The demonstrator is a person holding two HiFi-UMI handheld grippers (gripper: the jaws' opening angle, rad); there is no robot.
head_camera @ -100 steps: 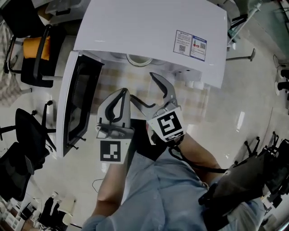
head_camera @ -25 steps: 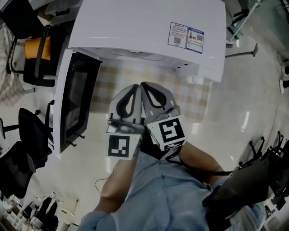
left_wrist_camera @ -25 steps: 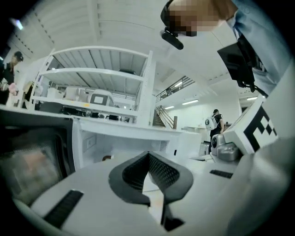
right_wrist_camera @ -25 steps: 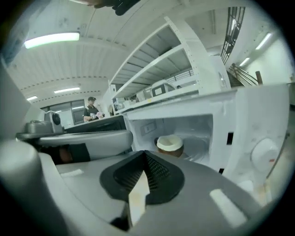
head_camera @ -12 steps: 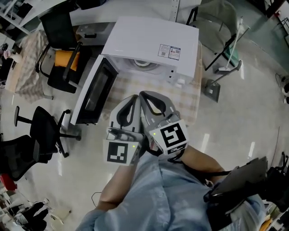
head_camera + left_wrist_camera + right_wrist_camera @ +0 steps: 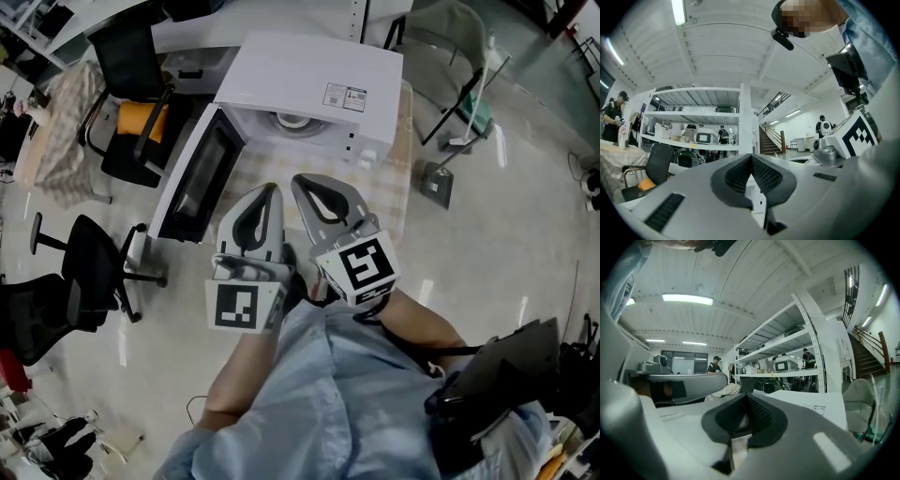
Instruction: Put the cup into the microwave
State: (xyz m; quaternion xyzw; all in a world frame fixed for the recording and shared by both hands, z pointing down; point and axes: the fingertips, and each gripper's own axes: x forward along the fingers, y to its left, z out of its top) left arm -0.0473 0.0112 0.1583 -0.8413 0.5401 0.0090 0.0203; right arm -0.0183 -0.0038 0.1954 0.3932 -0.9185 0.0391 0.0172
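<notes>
One white microwave (image 6: 309, 70) sits with its door (image 6: 192, 173) swung open to its left, the rim of the white cup (image 6: 292, 119) showing inside its cavity. In front of the microwave, over the checked tablecloth (image 6: 398, 169), the left gripper (image 6: 273, 187) and, just beside it, the right gripper (image 6: 298, 178) are held level, each with jaws pressed together and nothing between them.

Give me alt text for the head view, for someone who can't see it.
The left gripper and right gripper, both shut and empty, are held side by side before a white microwave whose door stands open at left. A round white thing, probably the cup, sits inside.
</notes>
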